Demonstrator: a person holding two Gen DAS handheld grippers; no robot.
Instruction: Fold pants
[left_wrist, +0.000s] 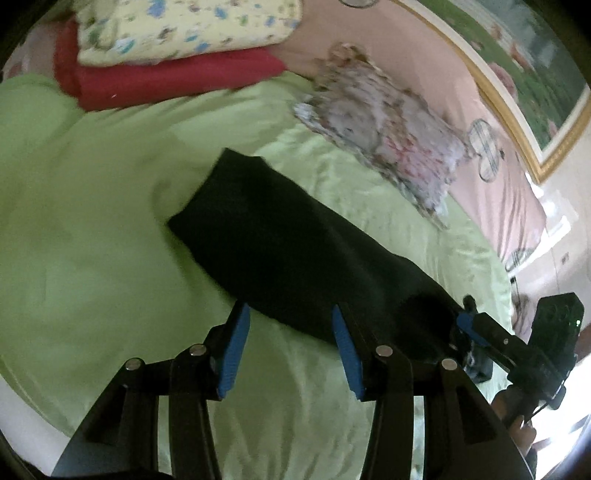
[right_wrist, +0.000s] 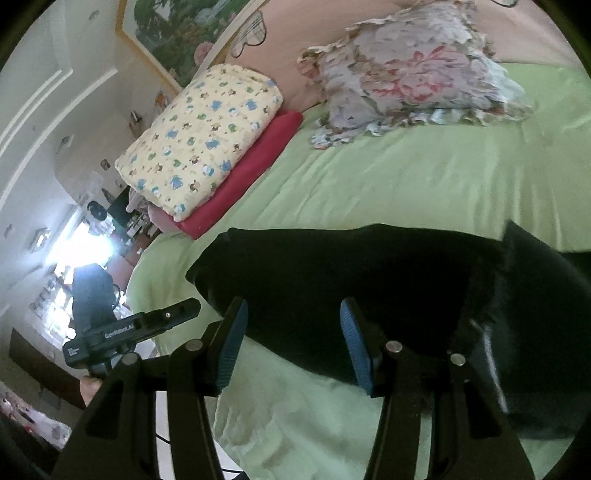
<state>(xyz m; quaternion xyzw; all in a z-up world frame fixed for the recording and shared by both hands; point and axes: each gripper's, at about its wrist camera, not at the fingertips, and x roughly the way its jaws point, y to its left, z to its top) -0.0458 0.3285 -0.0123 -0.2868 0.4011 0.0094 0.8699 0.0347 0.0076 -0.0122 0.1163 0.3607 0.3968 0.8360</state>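
**Both grippers open over the black pants on the green bed**

From the left wrist view, my left gripper sits in the lower centre with its blue pads apart and nothing between them; only green bedsheet shows in the gap. The black pants lie as a long folded strip running from the centre of the frame toward the lower right, just above the fingertips. At the lower right edge I see my right gripper reaching onto the far end of the pants. A floral pillow lies upper right, a red blanket upper left.

From the right wrist view, my right gripper has its jaws moderately apart; whether the pads touch cloth I cannot tell. The pants span the middle, bunched thicker at right. My left gripper shows at lower left. A yellow patterned quilt rests on the red blanket at upper left.
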